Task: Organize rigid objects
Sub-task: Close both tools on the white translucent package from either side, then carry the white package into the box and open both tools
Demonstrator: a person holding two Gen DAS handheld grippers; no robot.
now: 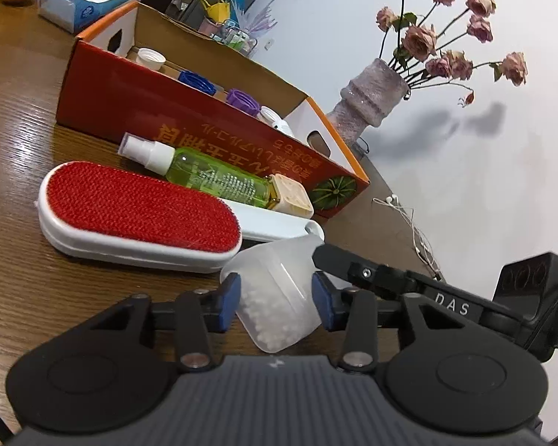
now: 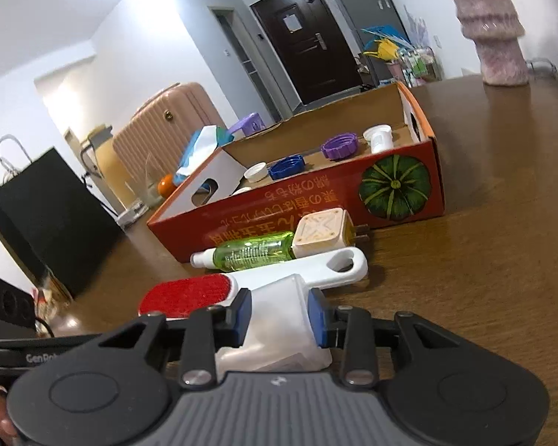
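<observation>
Left gripper (image 1: 275, 306) clamped on translucent plastic measuring cup with white pellets (image 1: 279, 297), low centre of left view; blue pads pressing both sides. Right gripper (image 2: 279, 319) clamped on same cup (image 2: 279, 319), low centre of right view. White lint brush with red fabric face (image 1: 141, 212) just beyond cup. Green spray bottle (image 1: 212, 174) and cream square plug adapter (image 1: 292, 195) behind brush, beside orange cardboard box (image 1: 189, 119) holding bottle caps. Pink vase of roses (image 1: 368, 104) upper right.

home interior: wooden table (image 2: 483, 260), vase of roses (image 1: 368, 100) upper right, entry door (image 2: 305, 37) top centre, pink suitcase (image 2: 160, 126) left
</observation>
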